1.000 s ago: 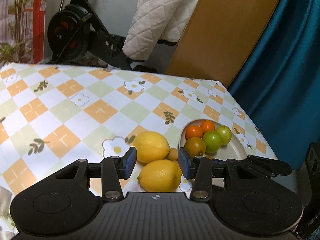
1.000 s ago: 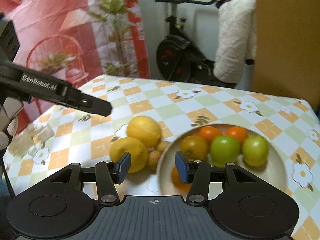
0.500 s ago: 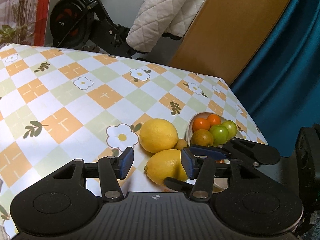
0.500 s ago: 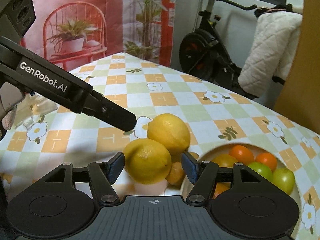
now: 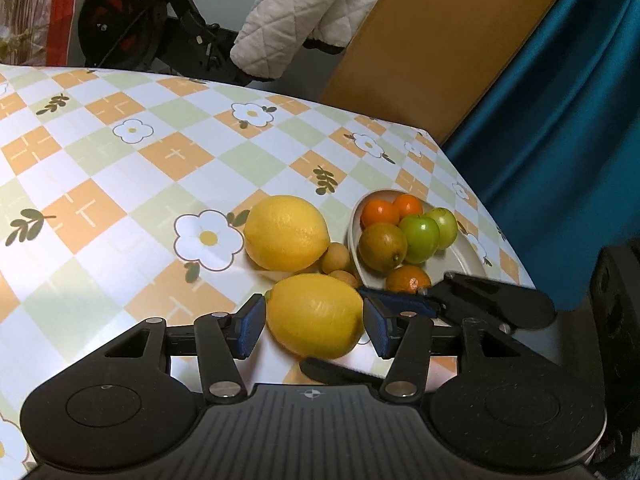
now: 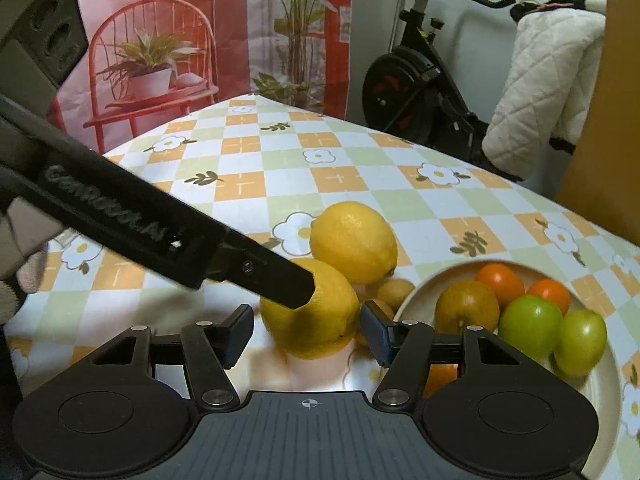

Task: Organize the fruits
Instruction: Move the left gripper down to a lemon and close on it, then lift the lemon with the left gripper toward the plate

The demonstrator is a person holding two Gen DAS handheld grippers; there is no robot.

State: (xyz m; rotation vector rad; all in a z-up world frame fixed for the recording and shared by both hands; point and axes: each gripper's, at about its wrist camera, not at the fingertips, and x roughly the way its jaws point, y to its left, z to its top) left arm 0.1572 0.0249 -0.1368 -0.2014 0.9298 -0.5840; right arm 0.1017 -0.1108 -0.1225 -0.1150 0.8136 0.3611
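Two lemons lie on the checked tablecloth left of a cream bowl (image 5: 464, 264) of oranges, green apples and a brownish citrus. The near lemon (image 5: 316, 316) sits between the blue pads of my left gripper (image 5: 314, 330), whose jaws are opening. The same lemon (image 6: 310, 312) also lies between the pads of my right gripper (image 6: 308, 332), whose jaws are closing, with a gap on its left side. A left-gripper finger (image 6: 260, 268) crosses over that lemon. The right gripper's fingers (image 5: 400, 306) reach in from the bowl side. The far lemon (image 5: 286, 232) rests just behind.
Small yellow fruits (image 5: 336, 258) sit between the lemons and the bowl. The table's right edge (image 5: 500, 216) runs just past the bowl, beside a teal curtain (image 5: 560, 120). An exercise bike (image 6: 408, 92) and a quilted white cloth (image 5: 296, 12) stand behind. A gloved hand (image 6: 16, 264) holds the left gripper.
My left gripper sank toward the near lemon, which now lies between its wider jaws. My right gripper swung left from the bowl to the same lemon.
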